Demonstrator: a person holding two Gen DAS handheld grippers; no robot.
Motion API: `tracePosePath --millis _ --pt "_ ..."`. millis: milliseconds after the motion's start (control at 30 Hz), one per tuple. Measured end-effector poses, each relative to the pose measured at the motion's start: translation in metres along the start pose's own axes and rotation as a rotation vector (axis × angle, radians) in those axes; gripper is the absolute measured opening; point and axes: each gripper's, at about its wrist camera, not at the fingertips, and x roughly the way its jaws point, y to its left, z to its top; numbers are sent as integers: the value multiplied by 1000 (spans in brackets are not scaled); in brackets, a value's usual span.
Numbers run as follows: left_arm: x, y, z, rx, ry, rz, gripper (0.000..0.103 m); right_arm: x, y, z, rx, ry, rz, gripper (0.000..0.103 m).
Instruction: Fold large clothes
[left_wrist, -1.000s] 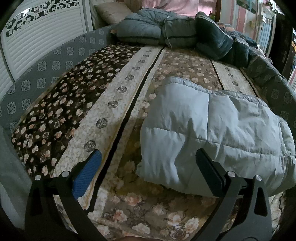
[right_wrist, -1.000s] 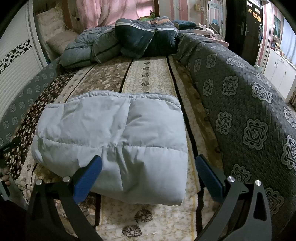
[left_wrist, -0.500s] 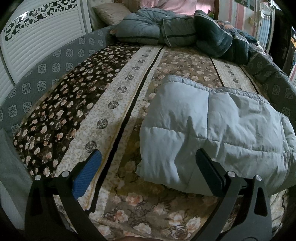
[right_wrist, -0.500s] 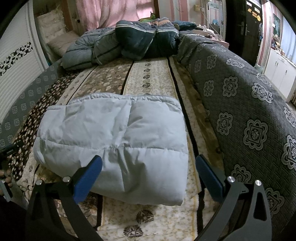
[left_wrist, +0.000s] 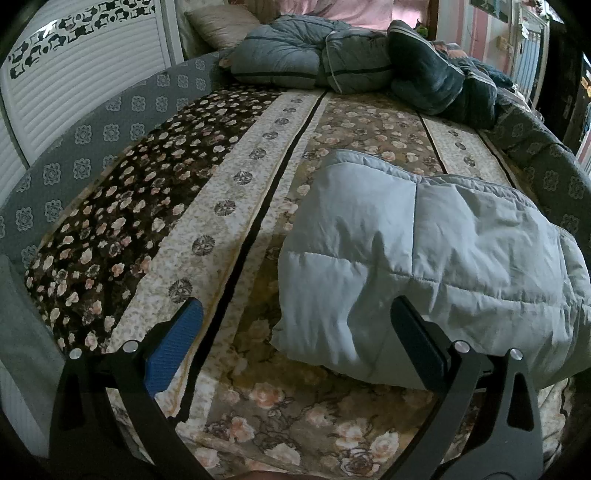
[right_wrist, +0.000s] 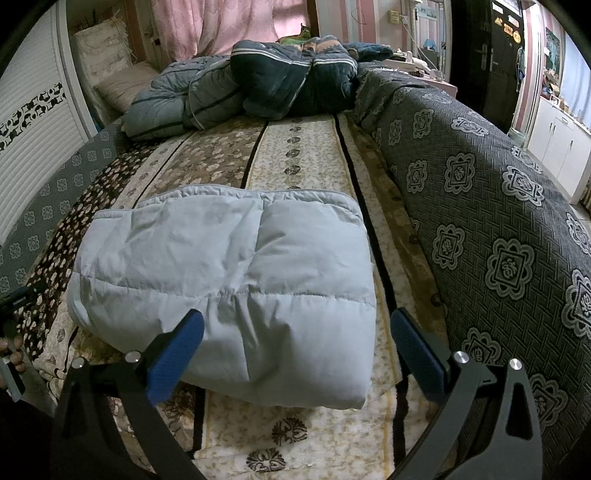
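Note:
A pale grey-blue padded garment (left_wrist: 424, 266) (right_wrist: 229, 284) lies folded into a thick rectangle on the flower-patterned bed cover (left_wrist: 229, 206) (right_wrist: 295, 177). My left gripper (left_wrist: 295, 332) stands open just off the garment's near left corner, its right finger over the garment's edge, nothing held. My right gripper (right_wrist: 295, 339) is open too, hovering above the garment's near right end without gripping it. The garment's underside and inner folds are hidden.
Rolled grey and dark blue quilts (left_wrist: 332, 62) (right_wrist: 258, 85) and a pillow (left_wrist: 218, 22) lie at the far end of the bed. A grey patterned cover (right_wrist: 498, 206) drapes the bed's right side. A white slatted panel (left_wrist: 74, 85) stands left. A hand (right_wrist: 11, 354) shows at the left edge.
Both grippers have drawn back and risen slightly from the folded garment, still open. The garment itself has not moved.

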Motion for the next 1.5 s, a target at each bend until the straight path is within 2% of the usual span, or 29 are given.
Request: tracePosePath --millis 700,1500 --pt "0 -3 0 2 2 -1 100 -1 -1 0 2 -5 1 101" --pt "-2 2 1 -5 -10 -52 100 5 8 -3 -19 17 -31 101"
